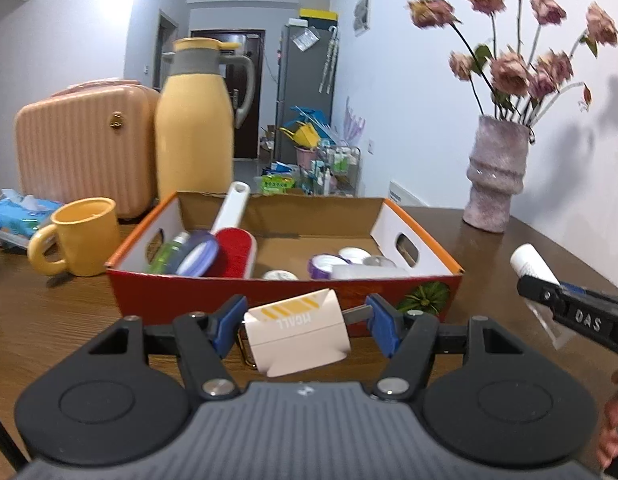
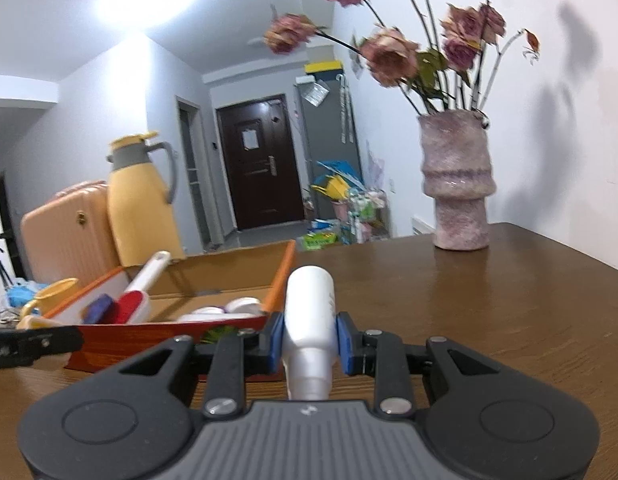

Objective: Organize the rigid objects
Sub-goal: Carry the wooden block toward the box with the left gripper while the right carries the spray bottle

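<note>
My left gripper [image 1: 305,324] is shut on a small white carton [image 1: 297,334] with yellow stripes, held tilted just in front of the orange-rimmed cardboard box [image 1: 189,292]. Inside the box lie a red lint brush [image 1: 237,248], tape rolls [image 1: 199,254], a green bottle [image 1: 167,250] and small round tins [image 1: 355,256]. My right gripper [image 2: 311,340] is shut on a white bottle [image 2: 311,308], which points forward beside the box's right end [image 2: 283,276]. The left wrist view shows that bottle [image 1: 533,264] at the far right edge.
On the brown wooden table [image 2: 469,300] stand a yellow mug [image 1: 79,236], a yellow thermos jug [image 1: 195,128], a pink ribbed case [image 1: 81,144] and a wipes pack [image 1: 17,212] to the left. A pink vase of dried roses [image 1: 495,176] stands back right by the wall.
</note>
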Motion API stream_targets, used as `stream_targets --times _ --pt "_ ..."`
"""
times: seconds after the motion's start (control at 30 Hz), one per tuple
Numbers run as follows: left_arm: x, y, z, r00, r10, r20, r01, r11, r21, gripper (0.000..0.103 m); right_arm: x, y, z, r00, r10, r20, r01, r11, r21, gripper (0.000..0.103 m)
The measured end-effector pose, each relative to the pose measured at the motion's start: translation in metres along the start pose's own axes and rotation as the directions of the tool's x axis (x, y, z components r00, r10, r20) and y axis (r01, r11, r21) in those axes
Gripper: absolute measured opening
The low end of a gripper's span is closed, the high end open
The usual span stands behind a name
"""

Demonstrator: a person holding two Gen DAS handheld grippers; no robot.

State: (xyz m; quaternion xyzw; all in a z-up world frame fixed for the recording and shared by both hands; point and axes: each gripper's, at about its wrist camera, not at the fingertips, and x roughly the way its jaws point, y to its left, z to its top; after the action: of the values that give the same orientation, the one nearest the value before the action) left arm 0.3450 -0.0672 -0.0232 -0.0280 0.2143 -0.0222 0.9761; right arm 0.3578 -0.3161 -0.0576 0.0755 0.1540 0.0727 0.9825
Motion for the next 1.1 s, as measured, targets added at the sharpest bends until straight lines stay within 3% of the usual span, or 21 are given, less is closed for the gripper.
stream_targets --times 0.3,0.63,1.1 --pt "-0.015 0.032 0.006 1.000 0.012 0.029 -0.010 0.999 -0.046 0.066 -0.014 0.042 -0.008 0.997 0.077 0.023 -0.077 0.997 -0.024 0.027" --pt "-0.023 0.045 0.015 0.998 0.010 0.066 -0.006 0.998 -0.064 0.066 -0.010 0.070 -0.010 0.996 0.089 0.028 -0.088 0.996 -0.026 0.027" --pt "0.003 0.059 0.043 0.995 0.031 0.096 -0.021 0.994 -0.106 0.066 0.022 0.103 0.005 0.991 0.112 0.067 -0.110 0.993 -0.036 0.027"
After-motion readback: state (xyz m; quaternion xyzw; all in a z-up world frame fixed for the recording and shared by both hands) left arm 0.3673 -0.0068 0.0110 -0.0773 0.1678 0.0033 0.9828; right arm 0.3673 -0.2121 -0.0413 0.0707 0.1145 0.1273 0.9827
